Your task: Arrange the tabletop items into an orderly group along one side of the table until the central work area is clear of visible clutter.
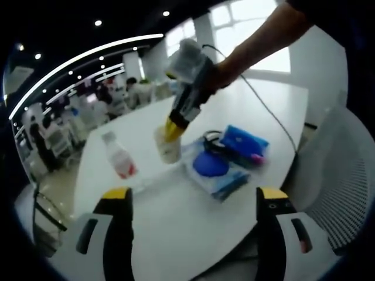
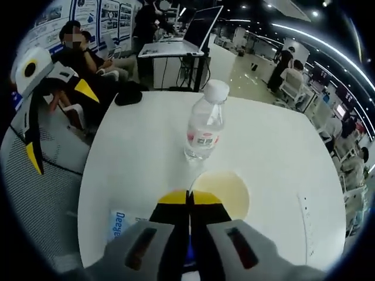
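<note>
Left gripper view: left gripper (image 1: 193,202) hangs over the near edge of the white table (image 1: 176,234), jaws spread wide, nothing between them. Right gripper (image 1: 173,130) comes in from the upper right, held by a person's hand (image 1: 220,73), its yellow tips pinched on the rim of a cream paper cup (image 1: 168,146). The cup looks tilted; can't tell whether its base touches the table. Clear water bottle (image 1: 119,156) with a red label stands upright just left of the cup, apart from it. Right of the cup: a pale blue pack (image 1: 225,182) with a dark blue round shape on it, a blue pouch (image 1: 245,142) with a pink bit at its end, and a black cable loop (image 1: 212,139) between them. White mesh chair (image 1: 337,175) at the right edge.

Right gripper view: right gripper (image 2: 187,198) jaws closed tight on the near rim of the cup (image 2: 225,190), looking down into its yellowish inside. Bottle (image 2: 205,126), white cap on, stands just beyond the cup. Corner of a printed pack (image 2: 120,223) shows beside the jaws. Left gripper (image 2: 35,96) is at far left over a mesh chair (image 2: 41,187), off the table (image 2: 281,164), tips apart.
</note>
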The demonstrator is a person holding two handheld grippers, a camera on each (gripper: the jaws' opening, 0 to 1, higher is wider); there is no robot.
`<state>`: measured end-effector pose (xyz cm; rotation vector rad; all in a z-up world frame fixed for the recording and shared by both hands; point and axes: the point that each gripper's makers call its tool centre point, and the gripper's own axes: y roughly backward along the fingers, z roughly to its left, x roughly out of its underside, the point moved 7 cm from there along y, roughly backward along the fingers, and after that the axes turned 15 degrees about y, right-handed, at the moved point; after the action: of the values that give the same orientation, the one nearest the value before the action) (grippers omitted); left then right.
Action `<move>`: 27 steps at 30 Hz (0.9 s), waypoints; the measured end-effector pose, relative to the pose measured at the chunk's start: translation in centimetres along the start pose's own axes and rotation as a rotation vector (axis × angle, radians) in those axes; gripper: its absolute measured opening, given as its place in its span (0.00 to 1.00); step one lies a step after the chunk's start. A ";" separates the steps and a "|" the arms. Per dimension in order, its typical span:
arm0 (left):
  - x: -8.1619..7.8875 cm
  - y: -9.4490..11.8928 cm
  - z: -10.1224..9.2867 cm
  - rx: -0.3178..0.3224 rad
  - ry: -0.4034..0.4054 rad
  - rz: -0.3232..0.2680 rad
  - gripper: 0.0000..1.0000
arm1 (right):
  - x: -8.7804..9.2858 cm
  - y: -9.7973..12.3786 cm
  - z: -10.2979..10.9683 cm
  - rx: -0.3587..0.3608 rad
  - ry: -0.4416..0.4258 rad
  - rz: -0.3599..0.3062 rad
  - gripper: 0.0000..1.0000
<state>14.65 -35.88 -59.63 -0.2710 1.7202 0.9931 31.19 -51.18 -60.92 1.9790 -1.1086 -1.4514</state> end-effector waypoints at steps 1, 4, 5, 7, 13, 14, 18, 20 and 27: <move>0.0 0.0 0.0 -0.002 0.001 0.001 0.83 | -0.1 -0.2 0.0 -0.001 0.022 -0.007 0.00; -0.1 0.0 -0.1 0.004 0.004 -0.004 0.84 | -0.4 -0.6 0.2 -0.006 0.027 -0.004 0.00; -0.1 0.0 -0.1 0.005 0.003 -0.005 0.84 | -0.4 -0.9 0.2 -0.007 0.042 0.000 0.00; 0.0 0.0 0.0 -0.001 0.004 0.003 0.84 | -0.4 -1.3 0.2 -0.014 0.035 -0.002 0.00; 0.0 0.0 0.0 -0.007 0.018 0.003 0.84 | -0.3 -2.8 -0.2 0.008 0.047 -0.003 0.00; 0.0 0.0 0.1 -0.010 0.017 0.002 0.84 | -0.2 -3.0 -0.2 0.007 0.047 -0.001 0.00; 0.1 0.0 0.2 -0.017 0.019 0.001 0.85 | 0.0 -4.1 -0.5 0.017 0.052 0.001 0.00; 0.1 0.0 0.2 -0.017 0.022 0.001 0.85 | -0.1 -4.5 -0.6 0.018 0.058 0.005 0.00; 0.3 0.0 0.3 -0.021 0.018 0.012 0.84 | 0.0 -5.9 -1.1 0.029 0.066 0.007 0.00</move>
<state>14.74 -35.52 -59.87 -0.2836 1.7302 1.0209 34.21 -47.89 -64.90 2.0251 -1.1130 -1.3639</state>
